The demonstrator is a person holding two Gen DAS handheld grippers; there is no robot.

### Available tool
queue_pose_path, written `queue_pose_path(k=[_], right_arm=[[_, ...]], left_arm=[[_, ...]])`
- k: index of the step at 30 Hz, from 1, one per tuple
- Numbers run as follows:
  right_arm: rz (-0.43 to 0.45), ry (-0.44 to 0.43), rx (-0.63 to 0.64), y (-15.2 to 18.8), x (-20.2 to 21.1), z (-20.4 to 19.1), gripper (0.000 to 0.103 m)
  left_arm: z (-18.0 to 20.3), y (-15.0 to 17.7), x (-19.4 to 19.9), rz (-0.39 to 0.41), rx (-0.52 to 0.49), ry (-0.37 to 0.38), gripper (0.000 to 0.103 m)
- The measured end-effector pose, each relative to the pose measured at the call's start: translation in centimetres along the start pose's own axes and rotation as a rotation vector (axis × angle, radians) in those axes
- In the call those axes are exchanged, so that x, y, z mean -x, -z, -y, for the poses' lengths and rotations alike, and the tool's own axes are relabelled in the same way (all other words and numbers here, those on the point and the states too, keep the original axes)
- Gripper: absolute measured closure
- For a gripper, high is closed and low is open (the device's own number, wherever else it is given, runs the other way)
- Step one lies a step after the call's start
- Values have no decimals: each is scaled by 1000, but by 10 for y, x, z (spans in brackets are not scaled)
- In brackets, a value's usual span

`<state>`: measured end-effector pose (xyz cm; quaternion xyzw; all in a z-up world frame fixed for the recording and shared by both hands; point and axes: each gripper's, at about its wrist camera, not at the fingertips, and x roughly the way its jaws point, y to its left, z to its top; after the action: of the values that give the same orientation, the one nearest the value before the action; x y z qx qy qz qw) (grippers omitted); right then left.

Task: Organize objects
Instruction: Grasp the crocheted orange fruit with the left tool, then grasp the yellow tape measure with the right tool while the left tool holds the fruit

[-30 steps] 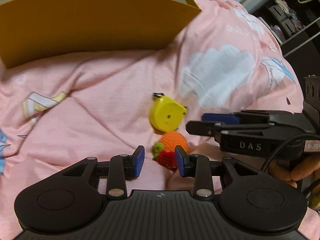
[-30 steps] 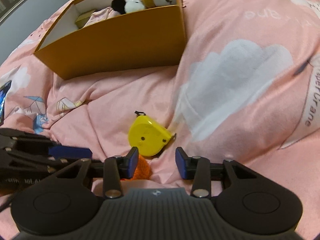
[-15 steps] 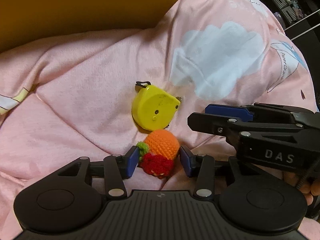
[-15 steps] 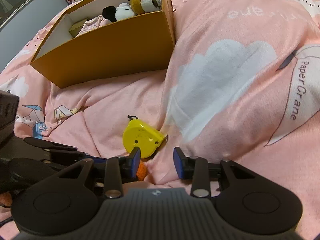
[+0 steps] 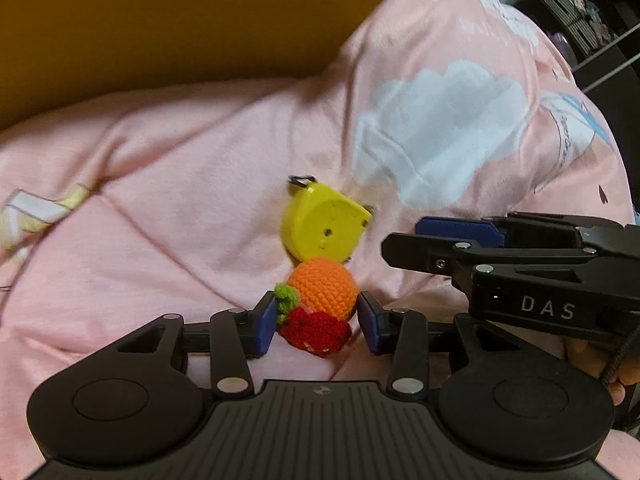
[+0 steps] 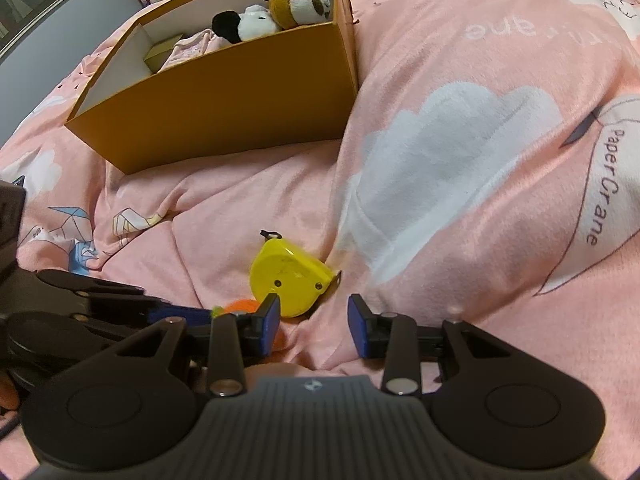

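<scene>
A crochet toy, orange ball over a red piece with a green leaf, lies on the pink duvet between the fingers of my left gripper. Its jaws are closing; the left pad touches the leaf and a thin gap shows at the right pad. A yellow tape measure lies just beyond the toy. In the right wrist view the tape measure sits just ahead of my right gripper, which stands open with only duvet between its fingers. A sliver of the toy shows behind the right gripper's left finger.
An orange cardboard box holding several plush toys stands beyond the objects, its wall filling the top of the left wrist view. The rumpled pink duvet spreads to the right. A hand holds the right gripper's body.
My left gripper has moved forward and widened its jaws, so the crochet toy now sits between the fingers instead of ahead of them. The right gripper has stayed put.
</scene>
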<state>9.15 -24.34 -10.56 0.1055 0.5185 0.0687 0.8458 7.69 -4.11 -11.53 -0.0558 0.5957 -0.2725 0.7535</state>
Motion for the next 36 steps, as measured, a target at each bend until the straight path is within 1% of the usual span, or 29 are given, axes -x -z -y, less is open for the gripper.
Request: queue_pose_path(k=[3,5,7,10,12,14,15,16,20,23,28,36], right_arm=[[4,1,21,-1,1,-4,64],[7,4,46,-1,0,-7,64],[11,2,83,-2,0,-13,64],[21,2,172,-3,-1,-25,64],[29,9,252,-5,-3,-36,63],[35,21,324,-8,-7,-45,59],[28,31,361,-10,-11,-49,55],[19,42,391,-11,-16,-52,53],[-29,91,506,-8,-37,-59,53],[-44,108,555,-6,-46,-62,49],[-61,95,560,-9,-56,-60,47],[-59,89,545,-8,-56,-59,47]], left_arm=[[-5,1,15,46,7,-31,55],[-6,-1,29,91,20,-78,55],[-14,-4,42,129,41,-128,55],[-28,-9,53,160,72,-186,55],[-34,-11,55,173,90,-211,55],[-40,-12,54,179,106,-230,55],[-42,-12,53,178,110,-238,55],[-43,-13,51,176,113,-243,55],[-50,-12,46,160,135,-237,55],[-54,-11,44,155,145,-231,55],[-55,-12,41,153,150,-225,54],[-53,-11,41,170,138,-241,54]])
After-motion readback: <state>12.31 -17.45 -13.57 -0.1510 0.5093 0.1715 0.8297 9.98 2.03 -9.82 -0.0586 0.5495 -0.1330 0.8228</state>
